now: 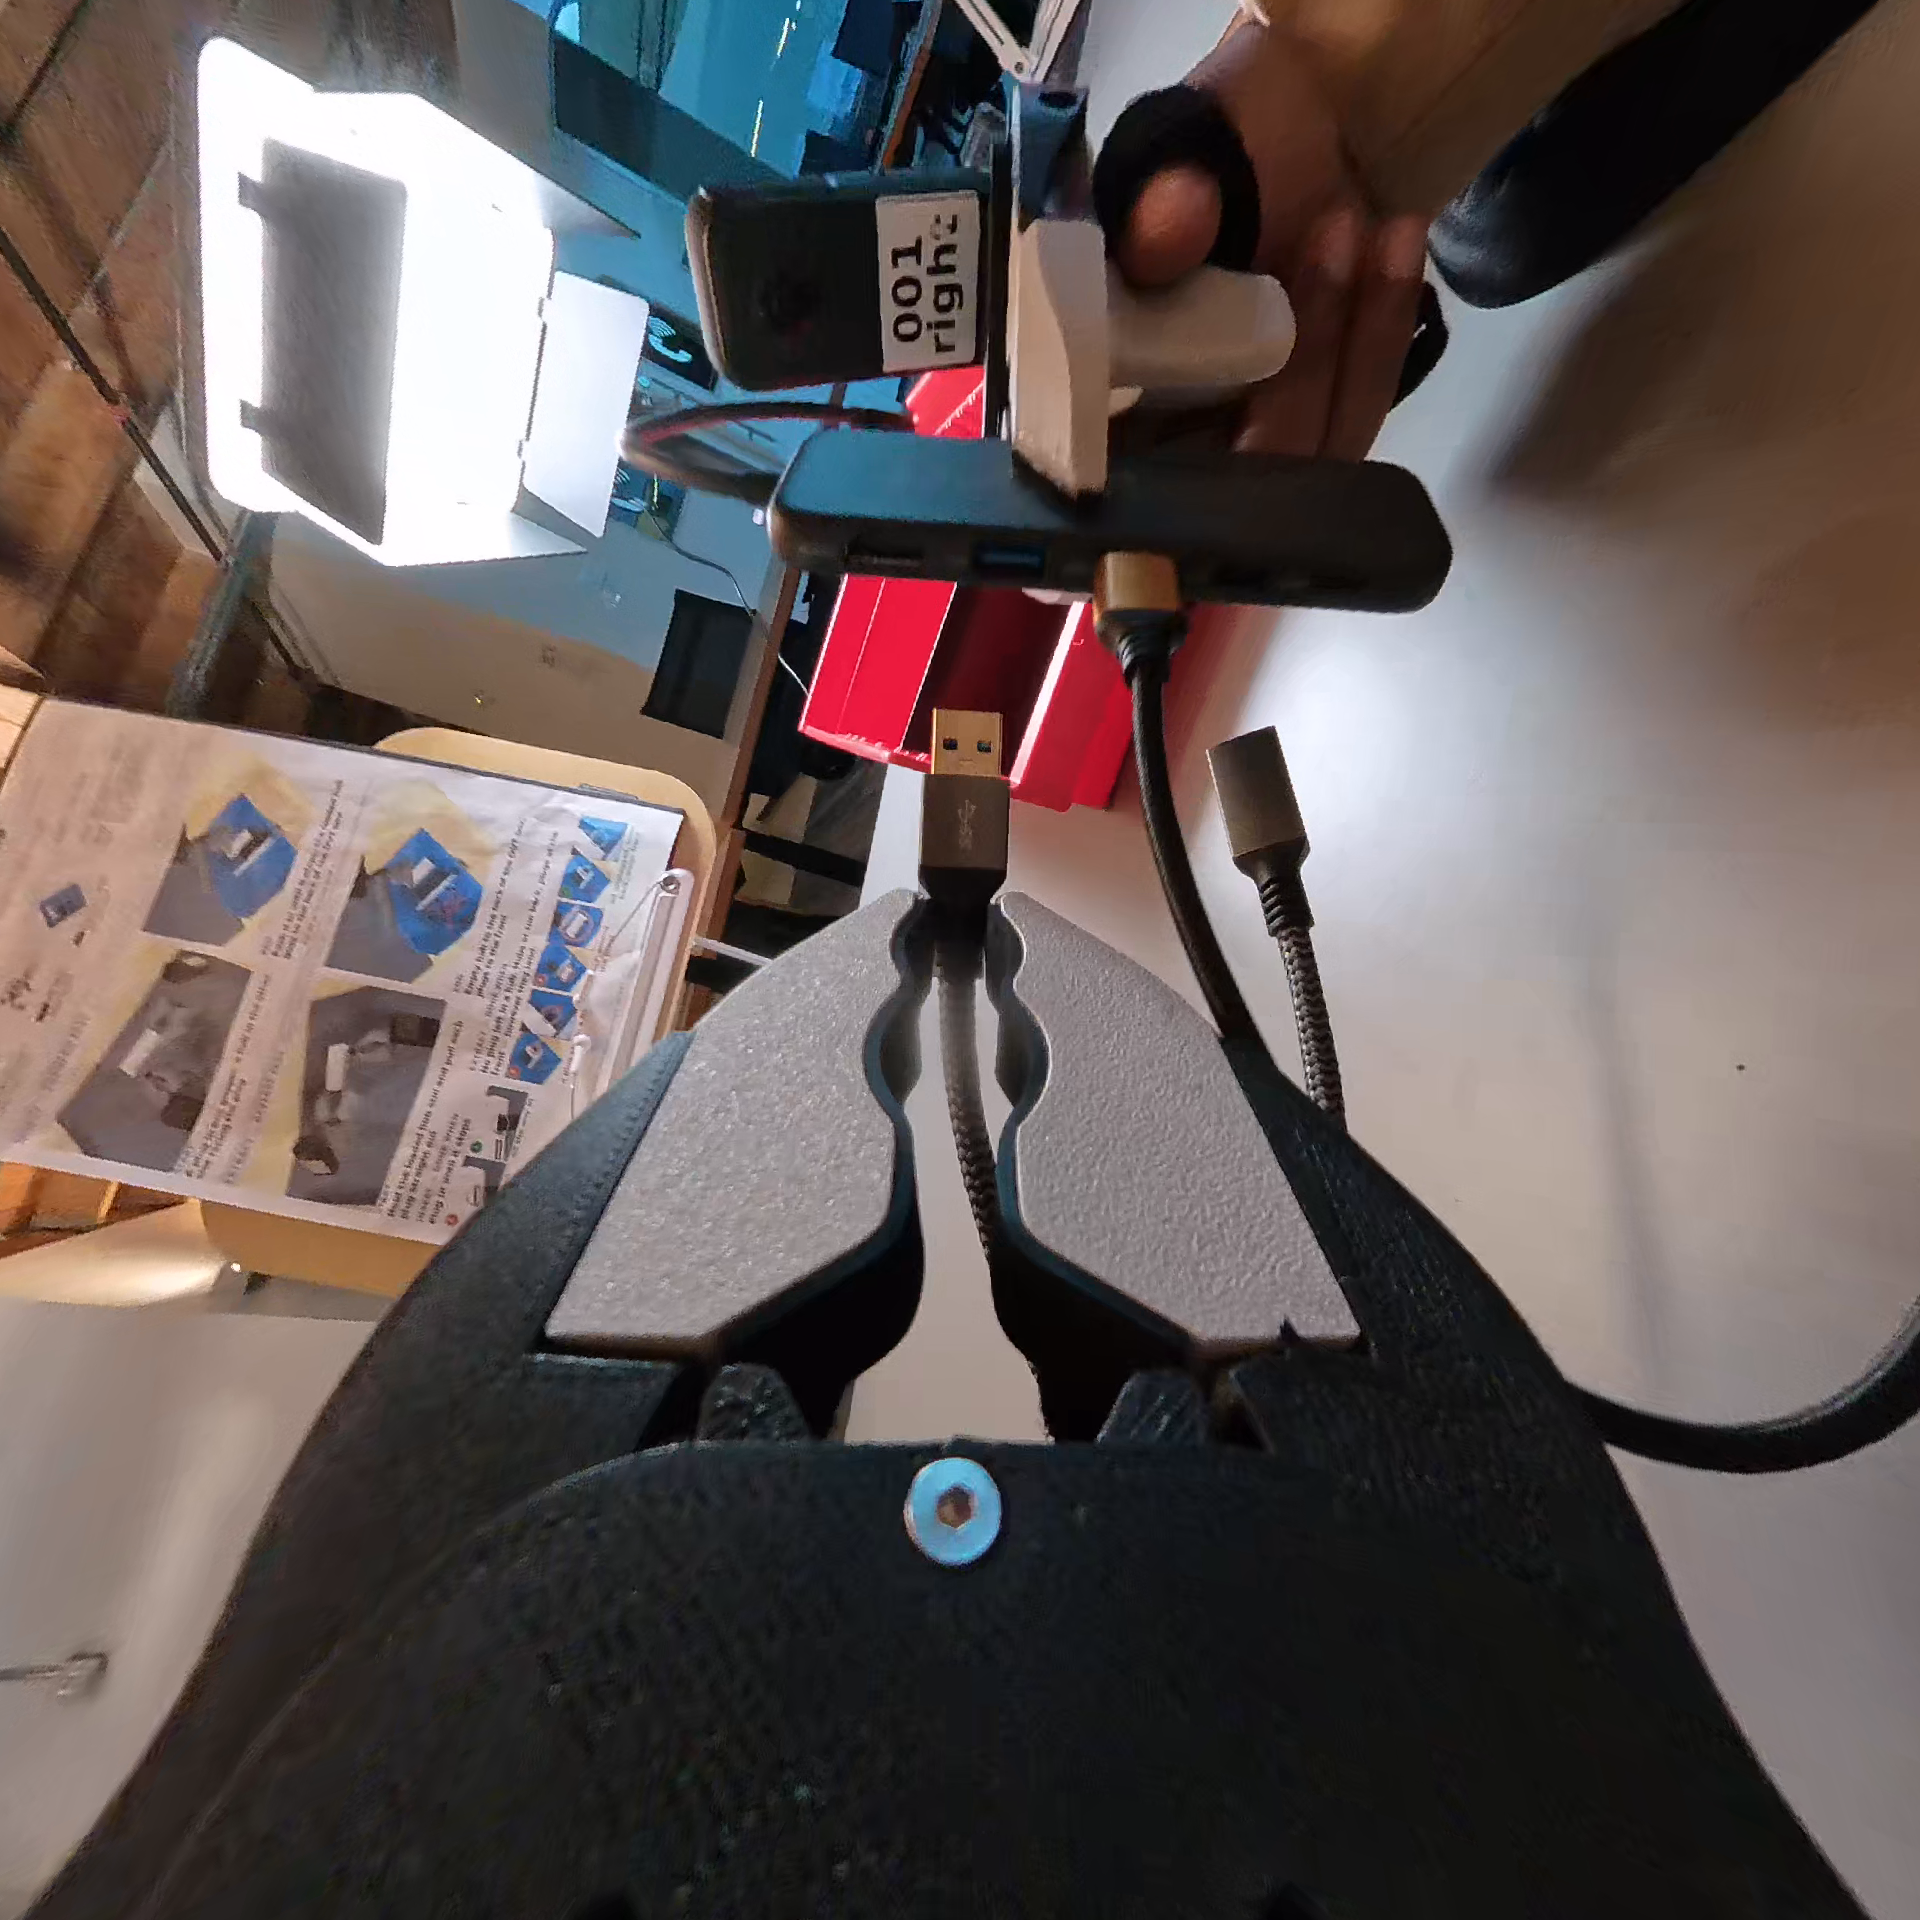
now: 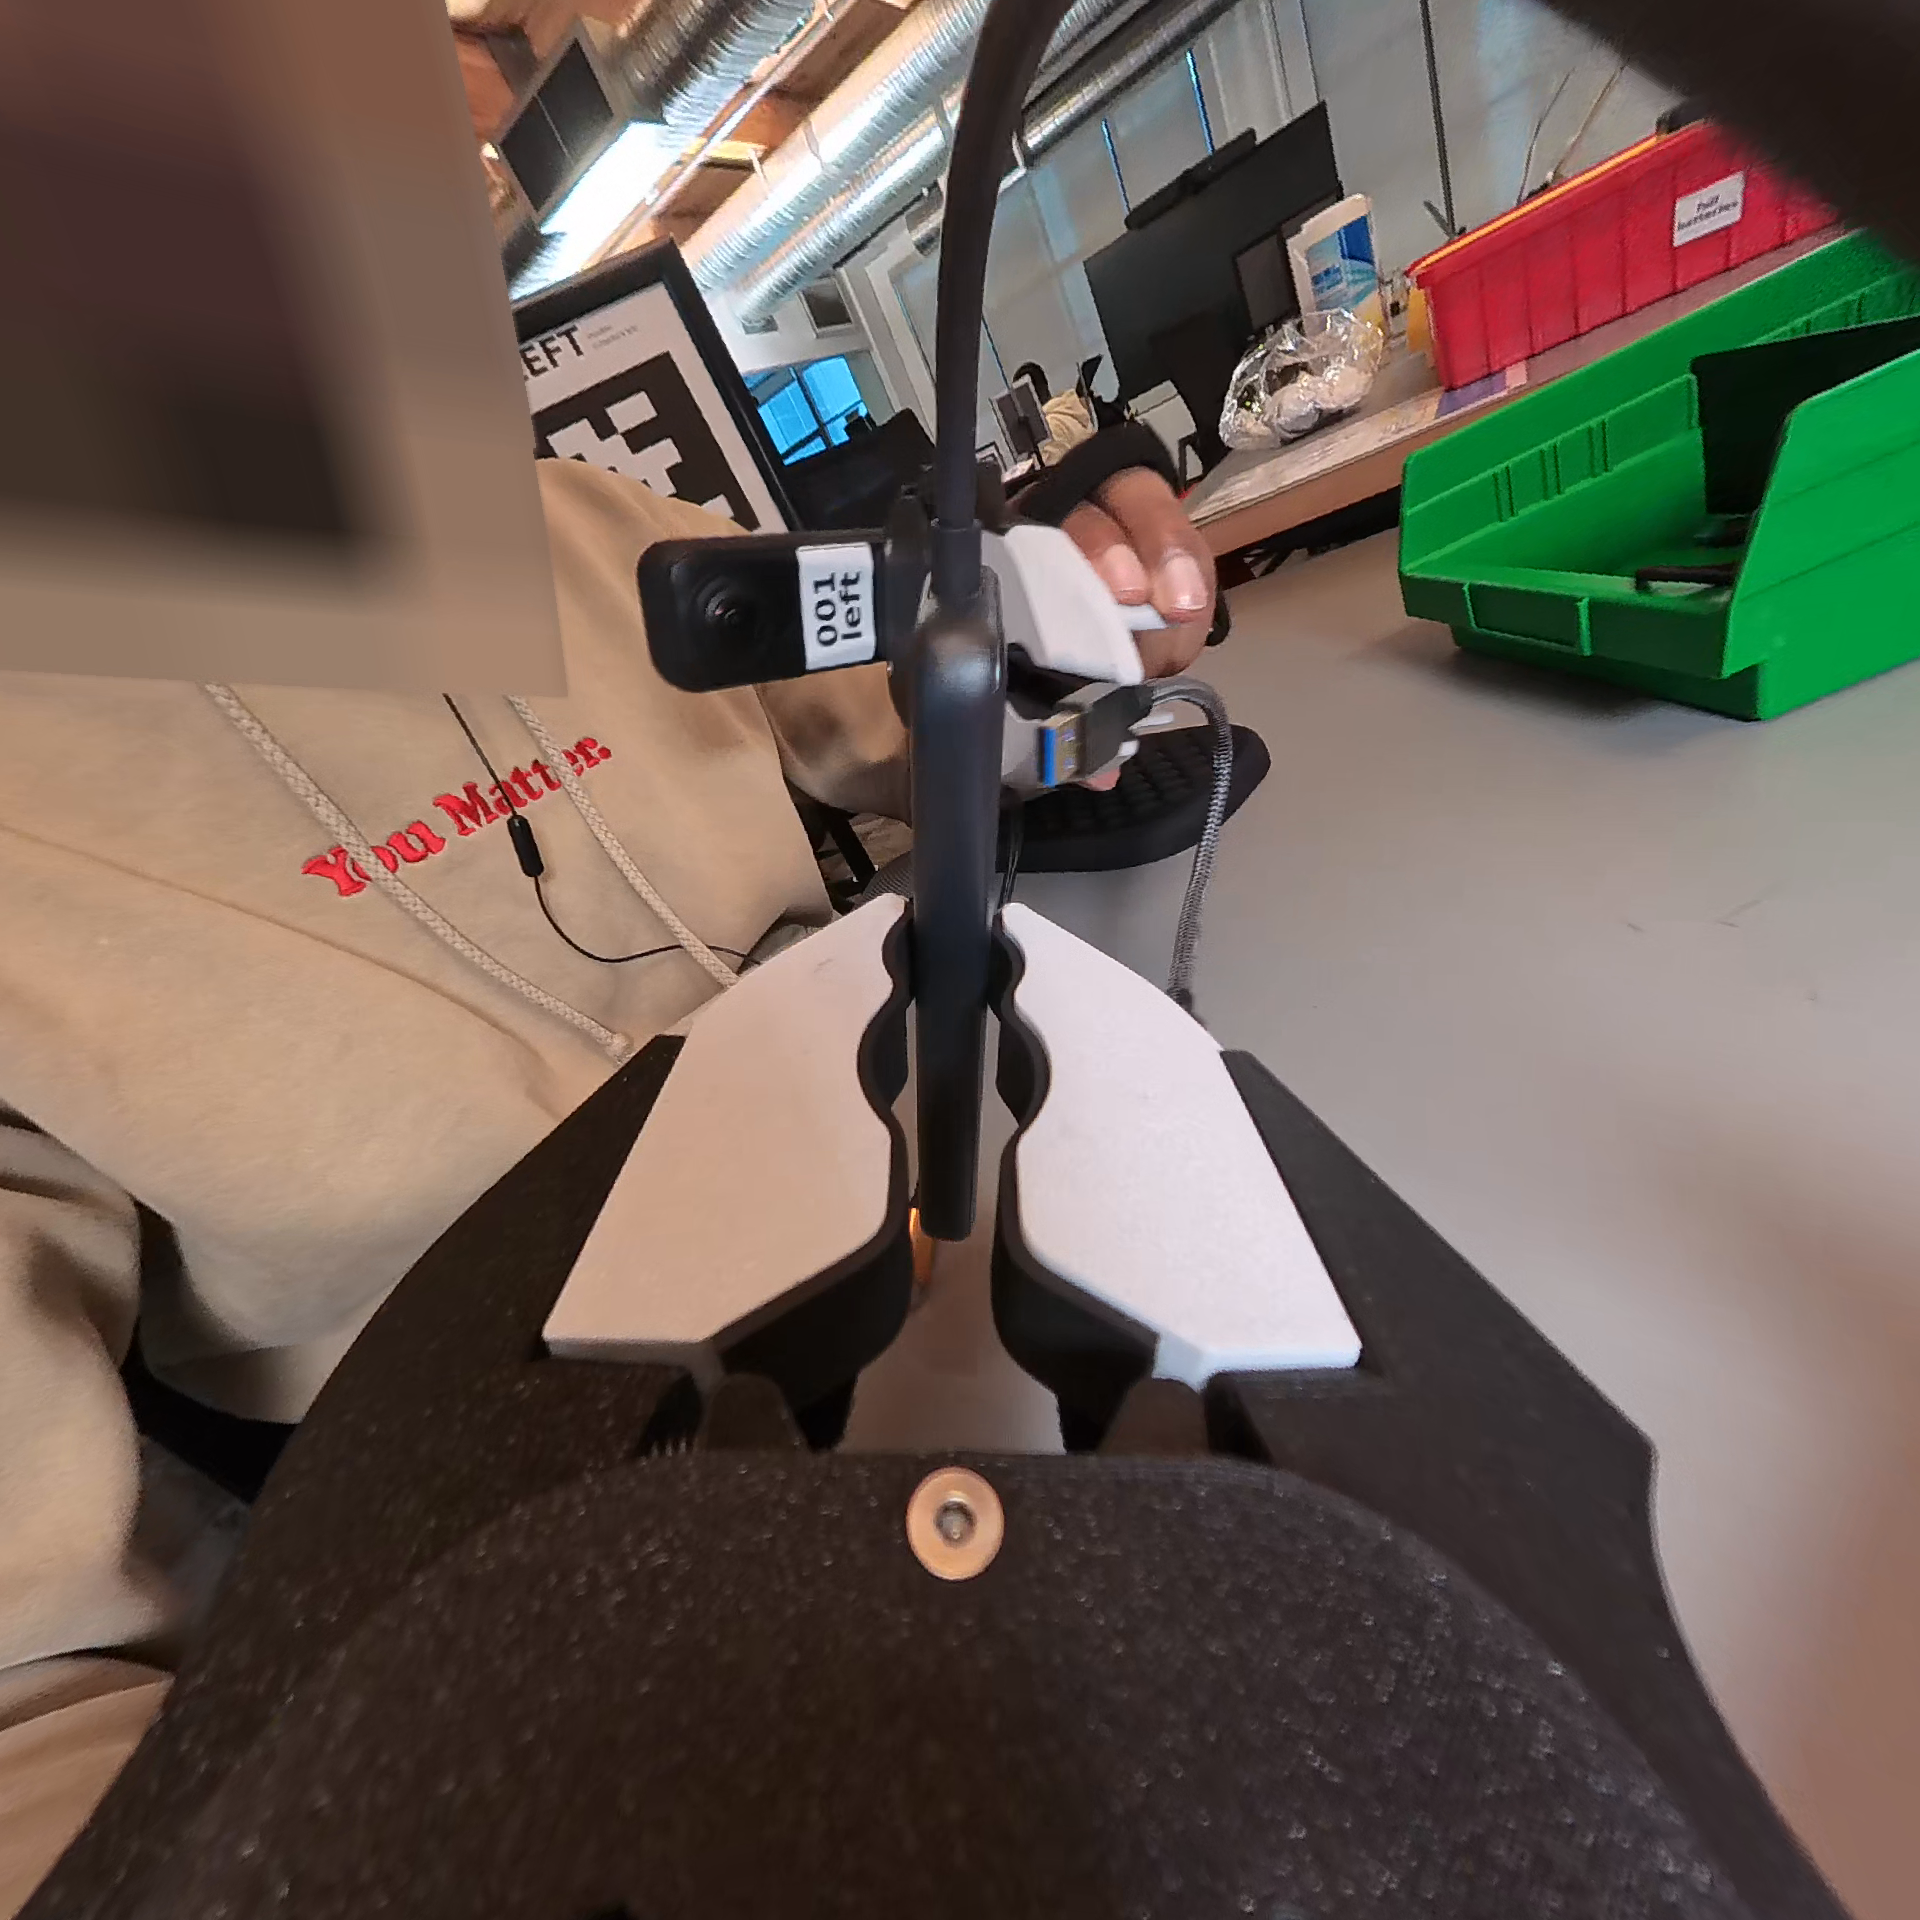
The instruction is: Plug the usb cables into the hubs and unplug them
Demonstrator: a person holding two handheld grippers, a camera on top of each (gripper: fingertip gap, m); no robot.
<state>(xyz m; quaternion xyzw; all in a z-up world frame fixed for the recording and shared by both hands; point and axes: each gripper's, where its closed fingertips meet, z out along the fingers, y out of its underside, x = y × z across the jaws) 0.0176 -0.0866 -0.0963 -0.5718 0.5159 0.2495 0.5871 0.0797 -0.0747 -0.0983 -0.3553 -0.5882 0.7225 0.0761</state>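
My left gripper (image 1: 958, 914) is shut on a braided USB cable just behind its grey plug (image 1: 966, 805), whose gold tip points at the dark hub (image 1: 1247, 525) a short way ahead. The hub has a blue port (image 1: 1008, 562) and a gold-collared plug (image 1: 1138, 587) seated in it. A loose grey connector (image 1: 1257, 795) hangs to the right. My right gripper (image 2: 951, 940) is shut on the hub (image 2: 951, 831), held edge-on and upright. Beyond it, the left gripper's fingers hold the plug (image 2: 1081, 743) just right of the hub.
A red bin (image 1: 966, 686) stands behind the hub on the white table (image 1: 1558, 935). A printed instruction sheet (image 1: 312, 966) stands at the left. In the right wrist view a green bin (image 2: 1662, 540) and a red bin (image 2: 1610, 270) sit at the right; a person in a beige hoodie (image 2: 312, 935) is at the left.
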